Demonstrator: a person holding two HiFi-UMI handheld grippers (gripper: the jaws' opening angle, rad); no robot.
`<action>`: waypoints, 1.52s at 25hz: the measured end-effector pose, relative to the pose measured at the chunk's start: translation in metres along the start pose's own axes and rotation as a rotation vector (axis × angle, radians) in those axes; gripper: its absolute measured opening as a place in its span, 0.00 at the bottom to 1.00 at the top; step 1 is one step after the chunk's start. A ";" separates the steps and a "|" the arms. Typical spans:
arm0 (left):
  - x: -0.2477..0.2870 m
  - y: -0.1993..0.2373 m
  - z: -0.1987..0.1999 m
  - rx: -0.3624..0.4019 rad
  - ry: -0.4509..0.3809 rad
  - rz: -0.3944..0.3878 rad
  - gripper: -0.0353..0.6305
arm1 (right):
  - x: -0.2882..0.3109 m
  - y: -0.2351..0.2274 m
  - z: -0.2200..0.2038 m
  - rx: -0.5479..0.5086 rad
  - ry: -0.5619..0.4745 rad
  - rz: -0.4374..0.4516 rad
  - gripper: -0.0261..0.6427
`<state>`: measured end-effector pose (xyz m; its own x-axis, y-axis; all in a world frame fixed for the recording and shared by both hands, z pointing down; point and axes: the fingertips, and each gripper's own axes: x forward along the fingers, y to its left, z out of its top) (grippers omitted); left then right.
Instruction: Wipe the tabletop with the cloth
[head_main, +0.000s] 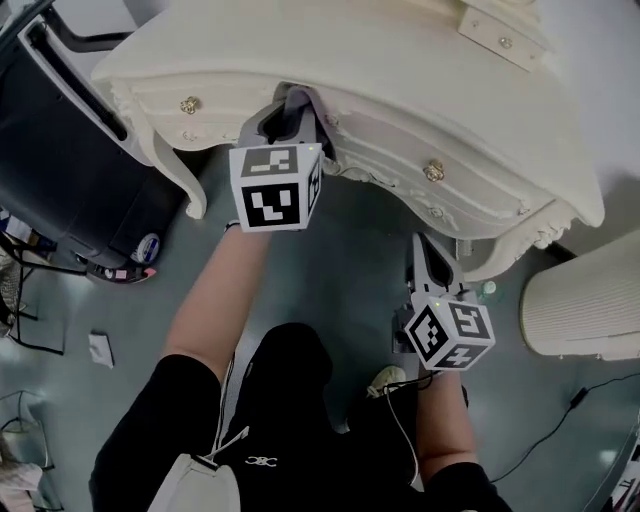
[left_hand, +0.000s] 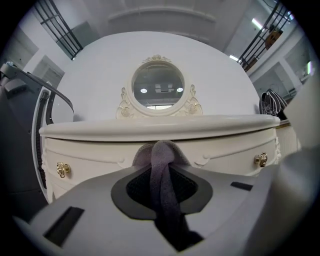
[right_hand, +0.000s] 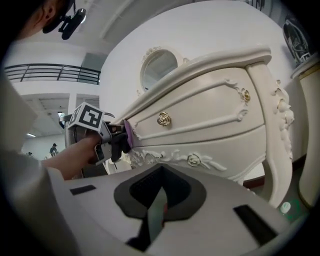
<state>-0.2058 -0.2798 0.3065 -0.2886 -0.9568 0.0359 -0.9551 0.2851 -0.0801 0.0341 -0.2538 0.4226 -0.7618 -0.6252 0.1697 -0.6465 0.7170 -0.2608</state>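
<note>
Cloth (left_hand: 161, 162), grey-purple, is clenched in the jaws of our left gripper (head_main: 289, 117) and meets the counter (head_main: 400, 90) front just under its top edge; its tail vanishes between the jaws. Our right gripper (right_hand: 159, 175) hangs lower, jaws closed on nothing.

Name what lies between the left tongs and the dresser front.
The cloth, clamped in the left tongs, reaches the dresser front; left gripper view shows it.

Grey-green floor (head_main: 350, 250) across mid-frame; a ribbed white cabinet (head_main: 585, 305) — possibly a heater — at right. White wall (left_hand: 100, 75), an oval mirror (left_hand: 158, 86), black balcony railing (right_hand: 50, 74) upper left, ceiling strip lights (left_hand: 257, 23).
</note>
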 end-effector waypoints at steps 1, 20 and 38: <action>0.001 0.000 0.001 0.003 -0.007 0.007 0.16 | -0.003 -0.004 -0.005 0.004 0.001 -0.020 0.04; -0.005 -0.050 0.027 -0.193 -0.137 -0.045 0.15 | -0.068 -0.053 -0.039 0.113 -0.045 -0.203 0.04; -0.026 -0.198 0.035 -0.078 -0.120 -0.234 0.15 | -0.122 -0.100 -0.028 0.058 -0.095 -0.352 0.04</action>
<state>-0.0067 -0.3130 0.2870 -0.0541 -0.9957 -0.0747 -0.9985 0.0548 -0.0064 0.1907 -0.2405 0.4546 -0.4842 -0.8582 0.1706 -0.8627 0.4358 -0.2565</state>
